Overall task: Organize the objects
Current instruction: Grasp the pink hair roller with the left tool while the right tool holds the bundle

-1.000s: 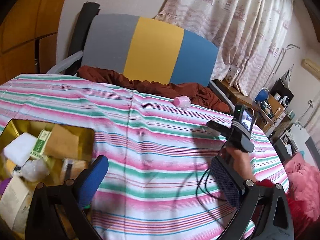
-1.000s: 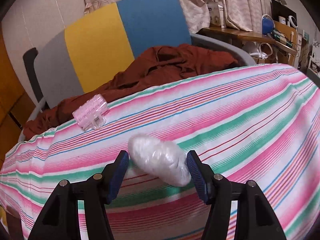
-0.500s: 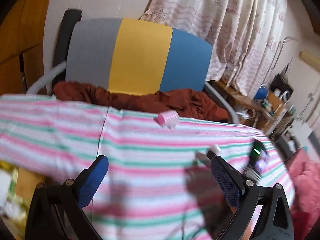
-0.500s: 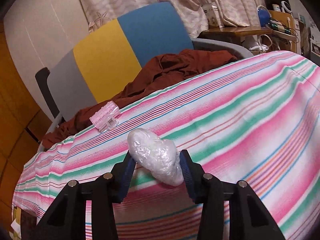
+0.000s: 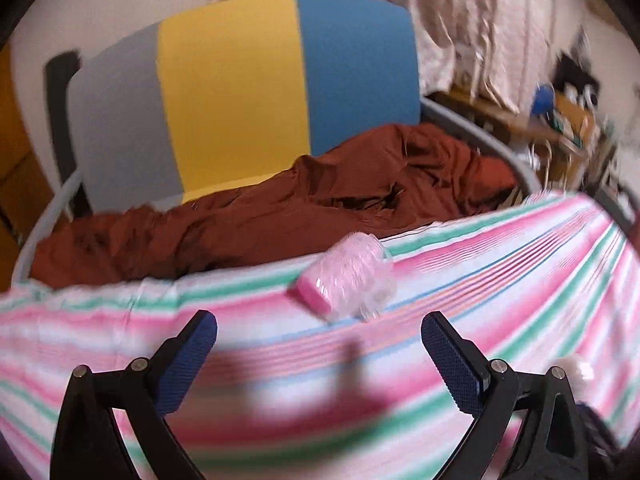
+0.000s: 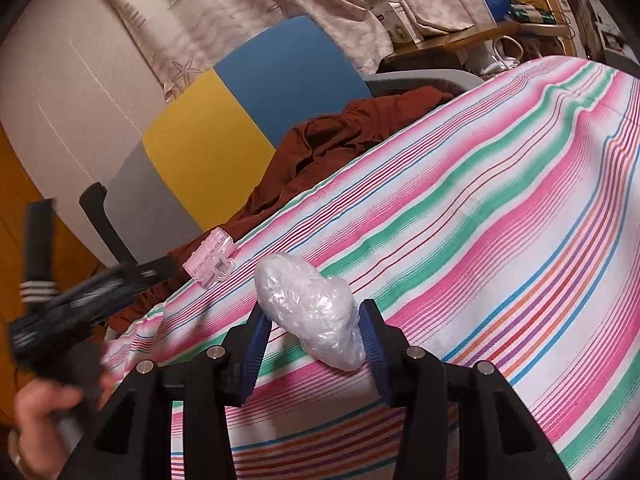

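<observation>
A lumpy bundle wrapped in clear plastic point(image 6: 304, 292) sits between the blue pads of my right gripper point(image 6: 312, 312), which is shut on it just above the striped tablecloth point(image 6: 480, 220). A small pink and clear plastic clip case point(image 5: 344, 276) lies near the table's far edge. My left gripper point(image 5: 318, 322) is open and empty, with the case just beyond its fingertips. In the right wrist view the case point(image 6: 208, 258) lies left of the bundle. The left gripper point(image 6: 120, 280) shows there as a blur, held by a hand point(image 6: 44, 420).
Behind the table stands a chair with a grey, yellow and blue back point(image 5: 232, 92), and a rust-brown garment point(image 5: 320, 200) is heaped on its seat against the table edge. A cluttered wooden shelf point(image 6: 500, 28) and curtains lie at the far right.
My left gripper swung from the yellow box of items across the table to the pink case. My right gripper's jaws closed on the plastic bundle and rolled a little.
</observation>
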`<state>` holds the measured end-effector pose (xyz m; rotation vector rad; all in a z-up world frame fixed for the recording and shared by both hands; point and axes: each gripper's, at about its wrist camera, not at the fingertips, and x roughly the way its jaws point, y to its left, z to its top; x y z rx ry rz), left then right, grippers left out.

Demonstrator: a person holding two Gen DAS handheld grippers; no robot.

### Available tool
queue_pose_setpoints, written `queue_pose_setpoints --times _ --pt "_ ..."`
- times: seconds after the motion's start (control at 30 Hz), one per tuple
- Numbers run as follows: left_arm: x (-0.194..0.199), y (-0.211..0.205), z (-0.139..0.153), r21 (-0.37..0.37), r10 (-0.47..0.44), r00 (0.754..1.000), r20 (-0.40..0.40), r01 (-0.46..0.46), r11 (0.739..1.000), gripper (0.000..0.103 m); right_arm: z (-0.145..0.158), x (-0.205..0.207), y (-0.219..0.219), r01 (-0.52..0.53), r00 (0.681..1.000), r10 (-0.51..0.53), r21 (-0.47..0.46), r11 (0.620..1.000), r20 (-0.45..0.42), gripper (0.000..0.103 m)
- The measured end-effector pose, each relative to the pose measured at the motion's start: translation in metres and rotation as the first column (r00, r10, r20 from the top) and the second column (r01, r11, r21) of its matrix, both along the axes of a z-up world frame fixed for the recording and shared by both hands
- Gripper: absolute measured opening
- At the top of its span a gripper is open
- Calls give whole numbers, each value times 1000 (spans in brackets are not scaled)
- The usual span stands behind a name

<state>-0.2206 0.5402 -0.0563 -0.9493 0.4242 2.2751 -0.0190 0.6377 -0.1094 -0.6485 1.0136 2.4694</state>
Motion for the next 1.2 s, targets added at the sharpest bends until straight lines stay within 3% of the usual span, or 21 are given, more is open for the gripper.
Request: queue_pose_setpoints --times 0.07,0.27,0.43,0.57,0.6,0.73,1.03,1.2 --pt "-10 13 -8 -34 -29 999 -34 27 999 103 -2 0 2 3 1000 -3 -15 1000 -2 46" --pt "-29 33 -31 -82 -52 998 -34 50 995 103 -3 1 1 5 1000 -5 -18 1000 -10 46" --pt "-42 41 -32 -26 -61 998 15 61 998 99 -3 1 0 8 1000 -8 -20 1000 -16 46" --pt "-44 50 -38 -59 -79 997 23 80 995 72 -3 1 0 9 1000 -10 -23 1000 -20 46" --pt "-43 51 -39 -58 -81 997 19 82 995 71 -3 2 0 10 1000 -11 -24 1000 -22 46" --pt "-39 49 -36 -45 -88 996 -4 87 995 71 -3 2 0 11 1000 -11 -24 1000 -23 46" --pt "-13 12 -25 13 -7 996 -88 8 1000 71 0 3 -2 21 1000 -21 -4 1000 -12 46" --pt "25 -11 -20 17 -8 988 -152 11 1000 71 15 3 -19 30 1000 -30 124 992 -1 46"
